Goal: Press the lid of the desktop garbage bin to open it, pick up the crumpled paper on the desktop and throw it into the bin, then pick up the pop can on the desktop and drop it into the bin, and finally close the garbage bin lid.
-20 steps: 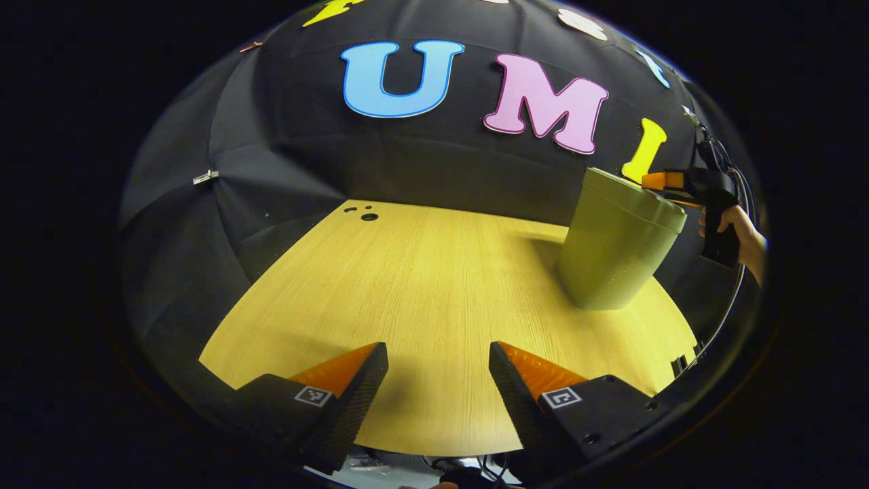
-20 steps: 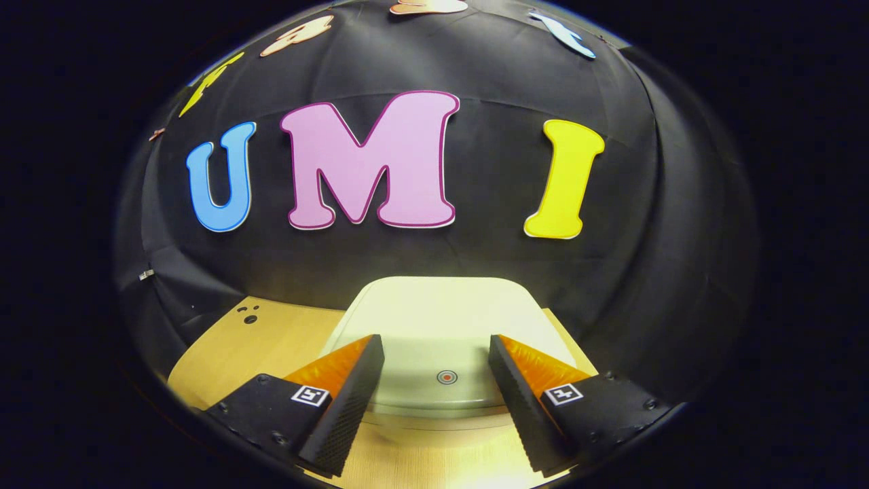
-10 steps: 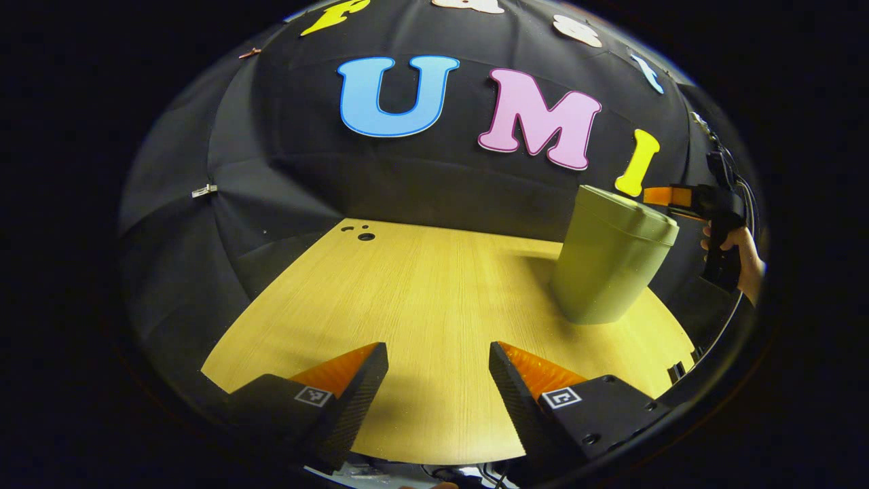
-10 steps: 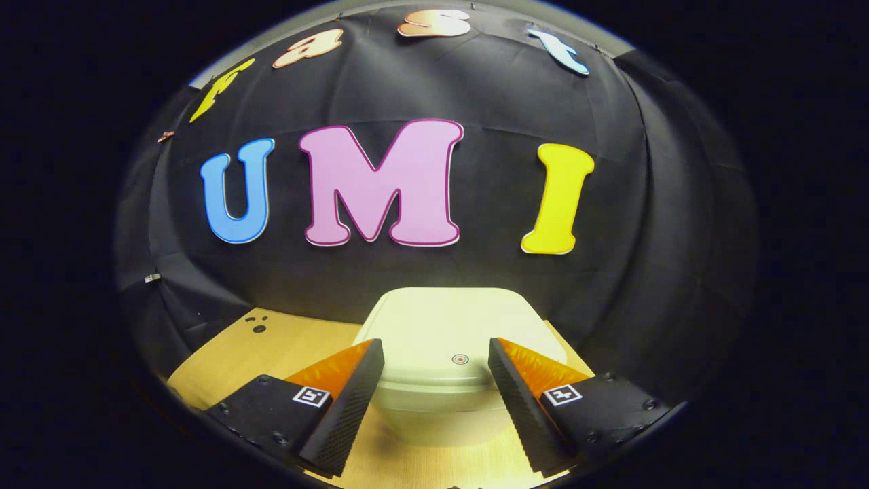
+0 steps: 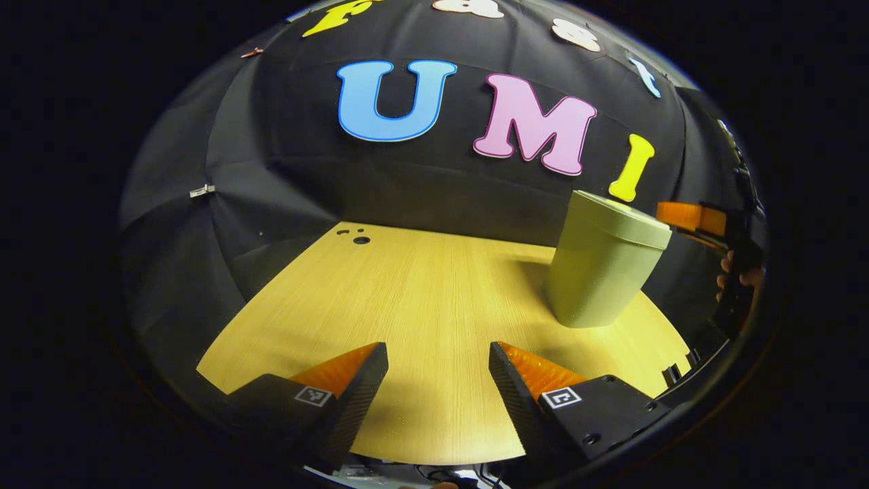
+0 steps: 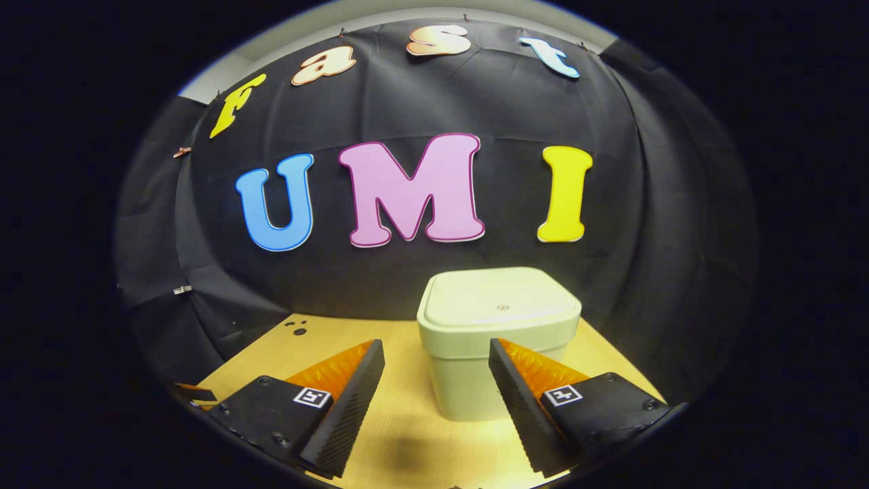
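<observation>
Lidded bin on the desktop, both grippers standing clear of it.

The garbage bin point(image 6: 499, 339) stands upright near the back wall, lid point(image 6: 501, 302) down flat. The right gripper point(image 6: 436, 394) faces it with fingers spread and empty; the left gripper point(image 5: 438, 397), likewise open and empty, hovers over bare desktop point(image 5: 407, 299), leaving the bin unobstructed.

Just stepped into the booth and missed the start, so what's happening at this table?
A person holds a gripper in each hand at a wooden table. The green bin stands with its lid shut. The right gripper is open, short of the bin; the left gripper is open over bare wood.
</observation>
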Available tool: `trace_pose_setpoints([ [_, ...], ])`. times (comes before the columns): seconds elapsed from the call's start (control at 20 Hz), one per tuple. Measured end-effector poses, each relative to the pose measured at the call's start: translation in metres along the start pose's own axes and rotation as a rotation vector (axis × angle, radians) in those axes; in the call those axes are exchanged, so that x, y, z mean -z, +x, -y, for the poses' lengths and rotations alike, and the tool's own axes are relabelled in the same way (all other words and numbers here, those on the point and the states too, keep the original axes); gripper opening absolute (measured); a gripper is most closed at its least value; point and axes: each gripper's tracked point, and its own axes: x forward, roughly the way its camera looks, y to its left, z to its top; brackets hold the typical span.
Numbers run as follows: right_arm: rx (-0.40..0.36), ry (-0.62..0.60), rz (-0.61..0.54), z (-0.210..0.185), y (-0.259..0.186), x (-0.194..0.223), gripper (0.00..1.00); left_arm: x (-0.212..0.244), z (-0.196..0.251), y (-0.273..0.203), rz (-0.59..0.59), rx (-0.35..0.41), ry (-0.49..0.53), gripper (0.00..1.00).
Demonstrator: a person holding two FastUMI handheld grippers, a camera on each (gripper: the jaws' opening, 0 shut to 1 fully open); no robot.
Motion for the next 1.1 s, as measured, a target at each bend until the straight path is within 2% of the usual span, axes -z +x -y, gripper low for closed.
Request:
trace_pose_setpoints([
  [0.2,-0.022,-0.014,-0.1,-0.021,-0.021,0.046,0.99,-0.023,-0.001,-0.013,0.073,-0.041,-0.042,0.96],
  [0.3,-0.055,-0.026,-0.172,-0.038,-0.034,0.077,0.99,-0.027,0.01,-0.021,0.088,-0.024,-0.09,0.96],
  [0.35,-0.071,-0.017,-0.2,-0.045,-0.037,0.086,0.99,-0.025,0.013,-0.022,0.085,-0.012,-0.079,0.99],
  [0.4,-0.083,-0.001,-0.224,-0.052,-0.039,0.093,0.99,-0.022,0.009,-0.022,0.078,-0.025,-0.059,0.96],
  [0.65,-0.114,0.008,-0.271,-0.065,-0.038,0.105,0.99,-0.017,0.007,-0.026,0.075,-0.022,-0.01,0.96],
  [0.7,-0.121,0.007,-0.277,-0.068,-0.038,0.108,0.99,-0.019,0.006,-0.027,0.077,-0.022,-0.006,0.98],
  [1.1,-0.143,-0.024,-0.338,-0.075,-0.038,0.125,0.99,-0.011,0.0,-0.024,0.052,-0.035,0.001,0.96],
])
